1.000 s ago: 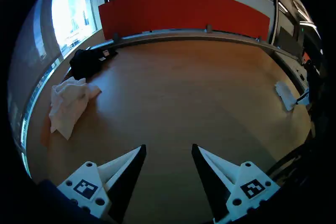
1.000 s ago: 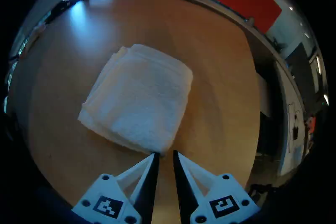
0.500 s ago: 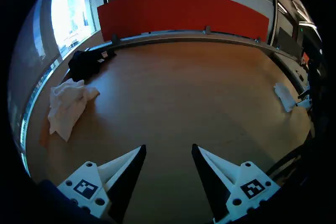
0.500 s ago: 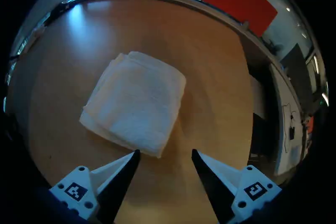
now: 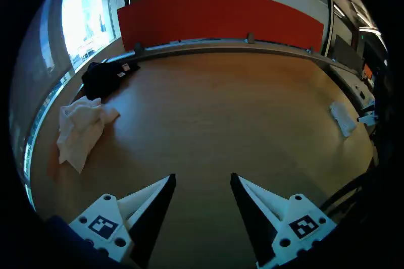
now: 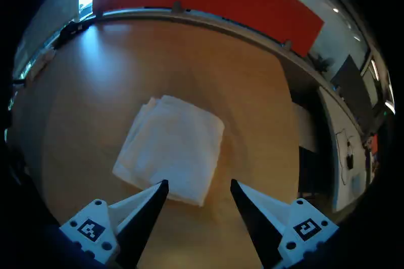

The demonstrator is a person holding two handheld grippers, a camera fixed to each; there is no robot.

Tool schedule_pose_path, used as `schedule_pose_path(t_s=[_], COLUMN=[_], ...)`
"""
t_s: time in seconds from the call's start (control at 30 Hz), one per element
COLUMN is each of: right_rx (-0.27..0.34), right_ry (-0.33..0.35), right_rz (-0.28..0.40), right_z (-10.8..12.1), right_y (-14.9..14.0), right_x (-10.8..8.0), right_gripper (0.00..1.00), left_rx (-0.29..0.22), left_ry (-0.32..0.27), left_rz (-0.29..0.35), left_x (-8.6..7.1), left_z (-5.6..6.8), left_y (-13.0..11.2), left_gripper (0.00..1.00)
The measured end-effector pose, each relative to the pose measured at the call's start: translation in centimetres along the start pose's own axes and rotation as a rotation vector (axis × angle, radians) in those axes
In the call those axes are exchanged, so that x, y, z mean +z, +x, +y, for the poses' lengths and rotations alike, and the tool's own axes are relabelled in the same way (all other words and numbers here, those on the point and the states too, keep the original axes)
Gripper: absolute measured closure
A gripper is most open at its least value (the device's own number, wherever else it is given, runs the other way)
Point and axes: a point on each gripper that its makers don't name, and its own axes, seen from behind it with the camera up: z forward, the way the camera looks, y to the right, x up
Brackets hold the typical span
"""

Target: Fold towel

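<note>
**Left gripper view**
- Left claw [image 5: 202,193]: released, 2 fingers spread wide, nothing between them, poised over bare wood by the near edge of the desk [image 5: 217,107].
- Towel [image 5: 343,118]: small and far off, flat beside the right edge of the desk.
- Crumpled cloth [image 5: 80,130]: heaped by the left edge, probably waiting its turn.
- Black bundle [image 5: 103,74]: toward the far left corner, just behind the cloth; kind hard to tell.
- Red screen [image 5: 222,16]: along the far edge.

**Right gripper view**
- Right claw [image 6: 198,193]: released, fingers apart, pinching nothing, tips at the towel's near edge; contact hard to judge.
- Towel [image 6: 171,148]: neat square, layers showing along its left side, flat on the desk.
- Why so: squared stack plus 2 spread claws suggests folding finished.
- Gain per view: up close, fold layers; from afar, place on the desk, cloth and bundle.
</note>
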Motion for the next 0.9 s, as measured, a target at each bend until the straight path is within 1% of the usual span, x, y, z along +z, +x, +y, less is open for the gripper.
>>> schedule_pose_path(t_s=[0.3, 0.5, 0.7, 0.8, 0.9], right_rx=[0.101, 0.168, 0.254, 0.279, 0.288], right_ry=[-0.023, -0.069, -0.092, -0.099, -0.109], right_rz=[0.214, 0.377, 0.548, 0.599, 0.625], right_z=[-1.6, -1.6, -1.7, -1.9, -2.1], right_y=[6.2, 10.3, 13.7, 14.6, 15.2], right_x=[-1.7, -3.1, -4.9, -5.4, -5.7], right_gripper=[0.05, 0.05, 0.03, 0.02, 0.01], left_rx=[0.009, 0.012, 0.014, 0.013, 0.008], left_ry=[-0.009, -0.014, -0.015, -0.012, -0.007], left_rz=[0.013, 0.021, 0.028, 0.035, 0.050], left_x=[0.5, 0.7, 0.8, 0.8, 0.8], left_z=[0.1, 0.2, 0.1, -0.1, -0.3], left_y=[0.8, 1.3, 1.7, 1.9, 2.3], left_gripper=[0.20, 0.20, 0.20, 0.20, 0.20])
